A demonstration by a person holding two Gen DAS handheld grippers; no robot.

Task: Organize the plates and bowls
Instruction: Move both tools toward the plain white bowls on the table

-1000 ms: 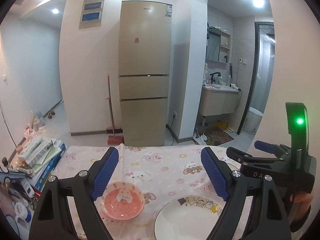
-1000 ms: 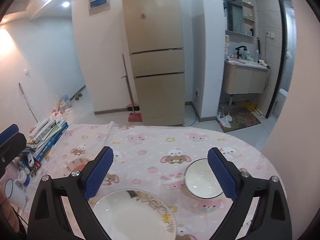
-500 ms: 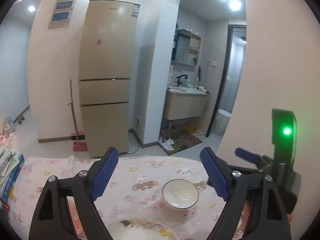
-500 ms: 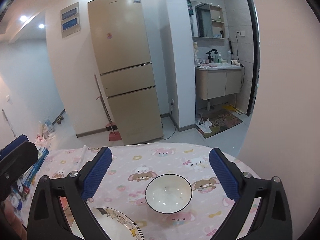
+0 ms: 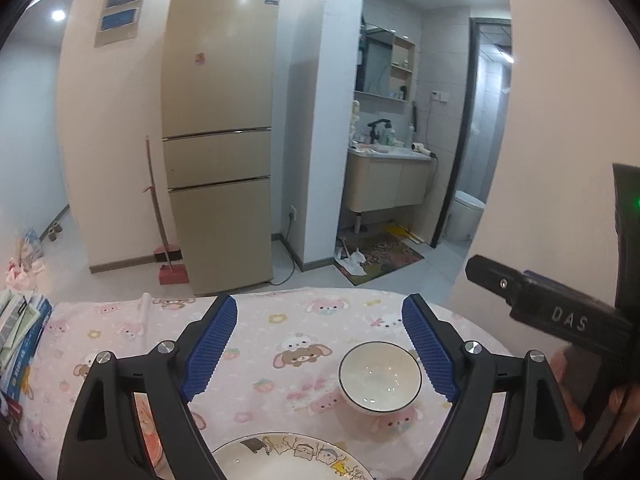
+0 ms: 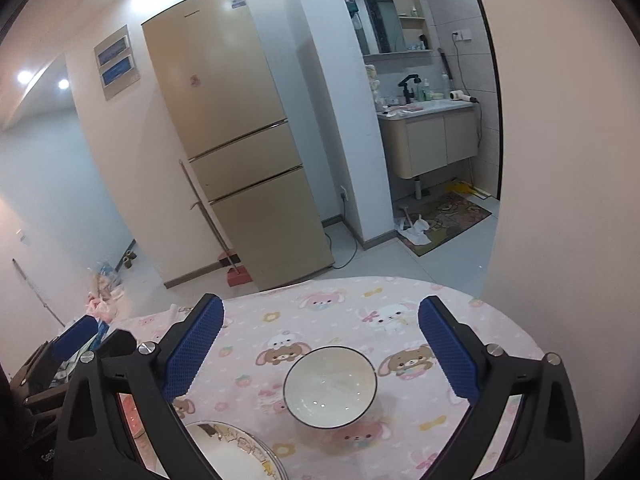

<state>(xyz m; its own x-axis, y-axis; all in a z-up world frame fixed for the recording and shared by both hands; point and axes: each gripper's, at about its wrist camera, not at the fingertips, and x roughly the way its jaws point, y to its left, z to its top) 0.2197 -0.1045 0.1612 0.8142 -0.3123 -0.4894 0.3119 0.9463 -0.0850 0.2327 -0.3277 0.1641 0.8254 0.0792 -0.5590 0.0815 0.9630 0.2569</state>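
Note:
A white bowl with a dark rim [image 5: 380,380] stands on the pink cartoon tablecloth [image 5: 280,328]; it also shows in the right wrist view [image 6: 330,392]. A white plate with cartoon figures [image 5: 288,458] lies near the front edge, also in the right wrist view [image 6: 232,454]. A pink bowl [image 5: 152,440] peeks out behind my left finger, and in the right wrist view [image 6: 130,412]. My left gripper [image 5: 320,348] is open and empty above the table. My right gripper [image 6: 320,348] is open and empty, with the white bowl between its fingers, lower down.
A stack of books and boxes [image 5: 20,328] sits at the table's left edge. Beyond the table stand a beige fridge [image 5: 218,140], a red broom [image 5: 164,240] and a bathroom doorway with a vanity [image 5: 384,184]. A wall [image 5: 560,120] is close on the right.
Both grippers have swung to the right and tilted down. The white bowl now sits closer and larger in both views, and the pink bowl has slid behind the left fingers.

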